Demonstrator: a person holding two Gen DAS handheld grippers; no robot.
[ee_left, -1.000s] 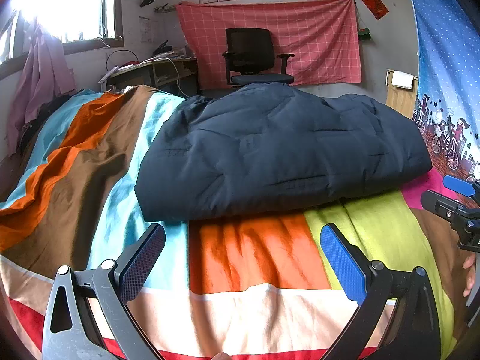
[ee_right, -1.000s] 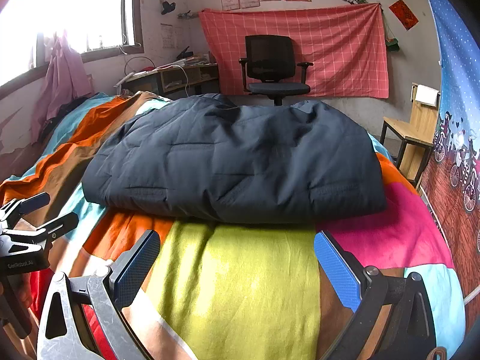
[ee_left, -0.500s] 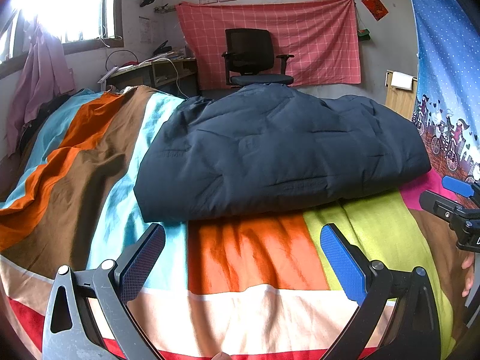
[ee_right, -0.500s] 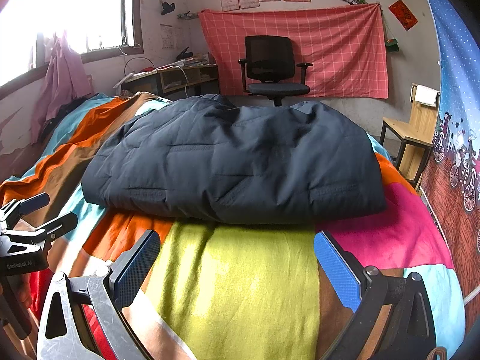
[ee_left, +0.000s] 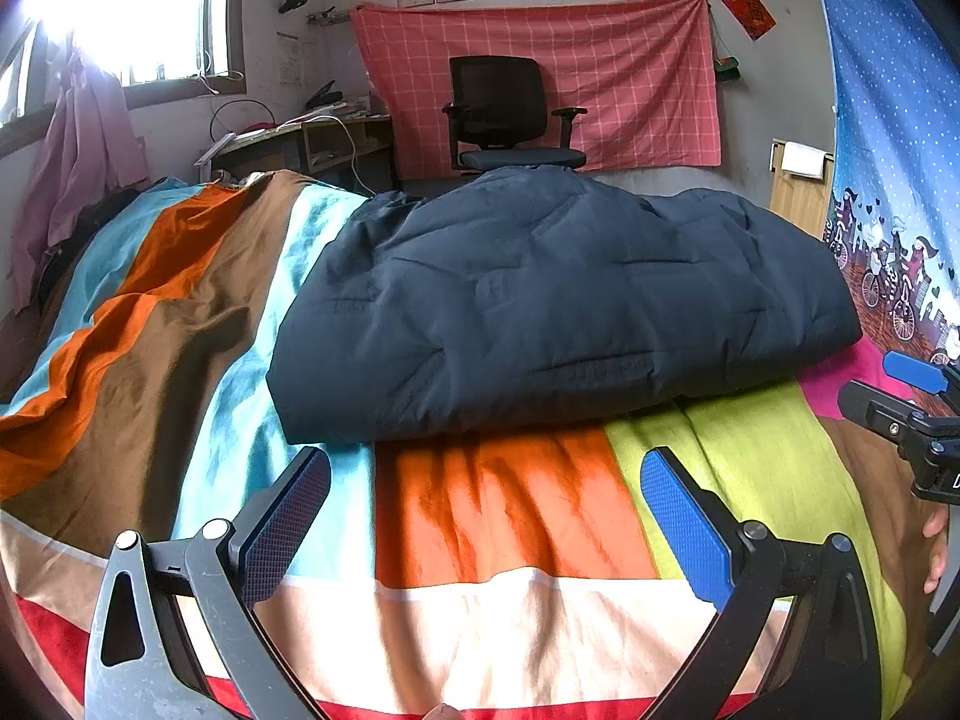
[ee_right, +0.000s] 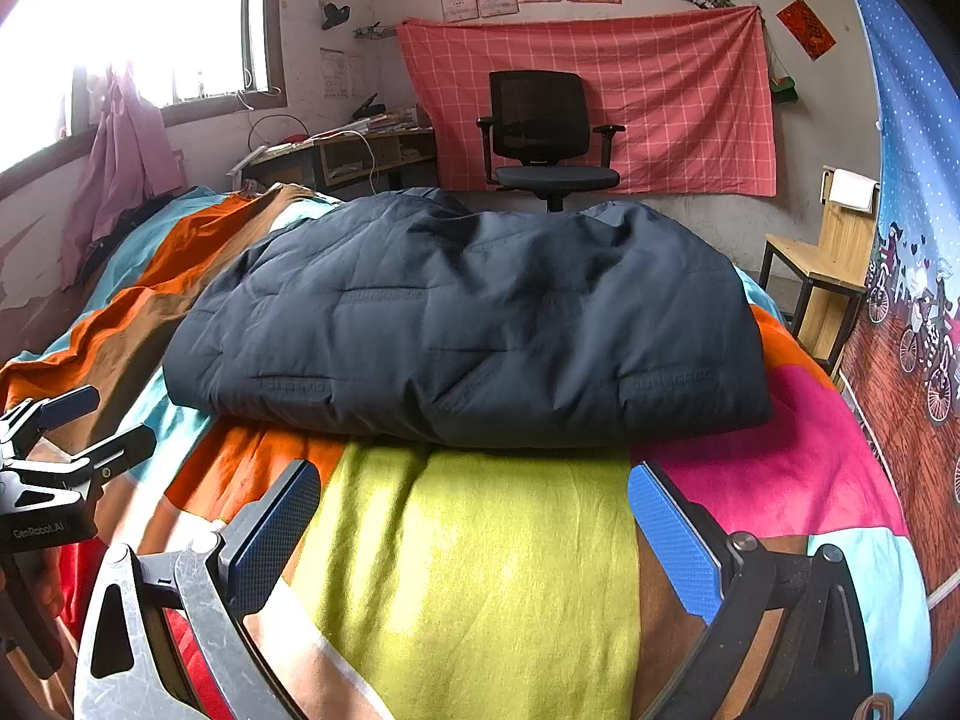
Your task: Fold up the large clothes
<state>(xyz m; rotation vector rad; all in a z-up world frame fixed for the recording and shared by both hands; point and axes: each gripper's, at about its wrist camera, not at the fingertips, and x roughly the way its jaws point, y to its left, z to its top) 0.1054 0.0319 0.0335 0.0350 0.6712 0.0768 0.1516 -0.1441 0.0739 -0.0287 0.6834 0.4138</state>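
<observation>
A dark navy quilted jacket lies folded into a thick rectangle on the striped bedspread, its folded edge facing me. In the right wrist view the jacket fills the middle of the bed. My left gripper hovers open a short way in front of the jacket's near edge, nothing between its blue pads. My right gripper is open too, over the green patch, short of the jacket. Each gripper shows at the edge of the other's view: the right gripper, the left gripper.
Beyond the bed stand a black office chair, a cluttered desk and a wooden chair. A pink garment hangs by the window at left. A blue patterned curtain runs along the right side.
</observation>
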